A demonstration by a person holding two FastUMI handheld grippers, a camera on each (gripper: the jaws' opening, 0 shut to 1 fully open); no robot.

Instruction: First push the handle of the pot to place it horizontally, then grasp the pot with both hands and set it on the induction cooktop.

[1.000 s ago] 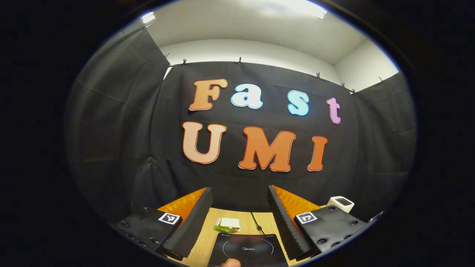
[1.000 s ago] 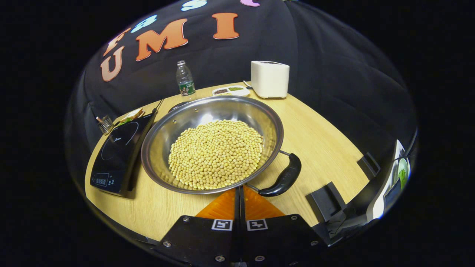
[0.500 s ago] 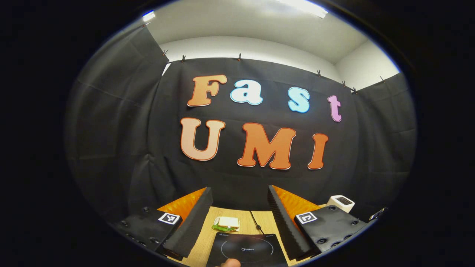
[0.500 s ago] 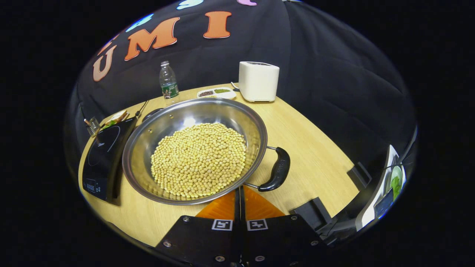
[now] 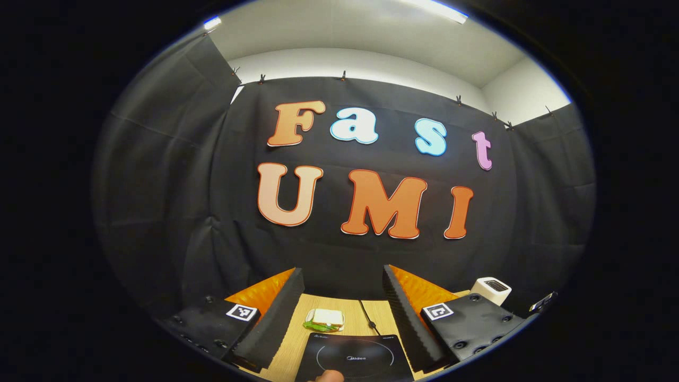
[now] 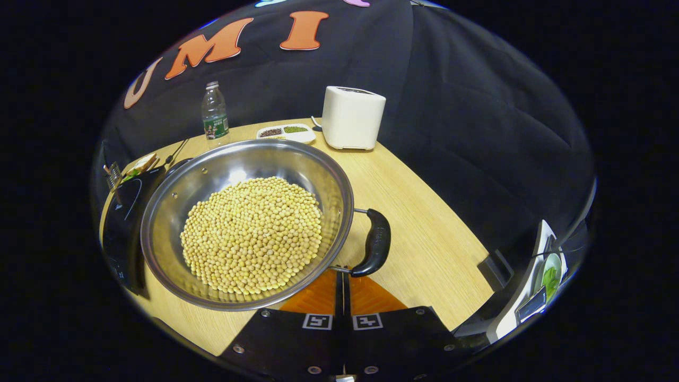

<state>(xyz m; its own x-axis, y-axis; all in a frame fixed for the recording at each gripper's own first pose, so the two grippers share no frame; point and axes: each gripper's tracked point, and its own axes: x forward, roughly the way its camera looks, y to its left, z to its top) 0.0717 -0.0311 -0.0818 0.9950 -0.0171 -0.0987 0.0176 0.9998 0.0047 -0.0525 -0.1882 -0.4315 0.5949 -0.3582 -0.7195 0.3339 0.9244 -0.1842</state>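
Pot: your steel pot [image 6: 246,212], filled with soybeans [image 6: 252,236], is sitting on the wooden table [image 6: 424,233] toward its near edge, not on the cooktop.
Handle: the black handle [image 6: 374,243] is sticking out of the pot's right side, lying level above the table, its lower end just past your right fingertips.
Right gripper: your right gripper [image 6: 340,280] is pointing at the pot's near rim, its two fingers pressed together with only a thin seam between them and nothing pinched; whether the tips are touching the rim you cannot tell.
Induction cooktop: the black induction cooktop [image 6: 123,212] is lying just left of the pot at the table's left edge, partly hidden by the pot's rim; in the left gripper view it [image 5: 353,358] is sitting straight ahead below you.
Left gripper: your left gripper [image 5: 342,305] is hanging above the cooktop with its fingers spread wide and nothing between them.
Sandwich: a sandwich [image 5: 324,319] is lying on the table beyond the cooktop's far edge.
Far edge: a water bottle [image 6: 214,116], a divided dish of grains [image 6: 286,132] and a white toaster [image 6: 353,118] are standing along the table's far edge.
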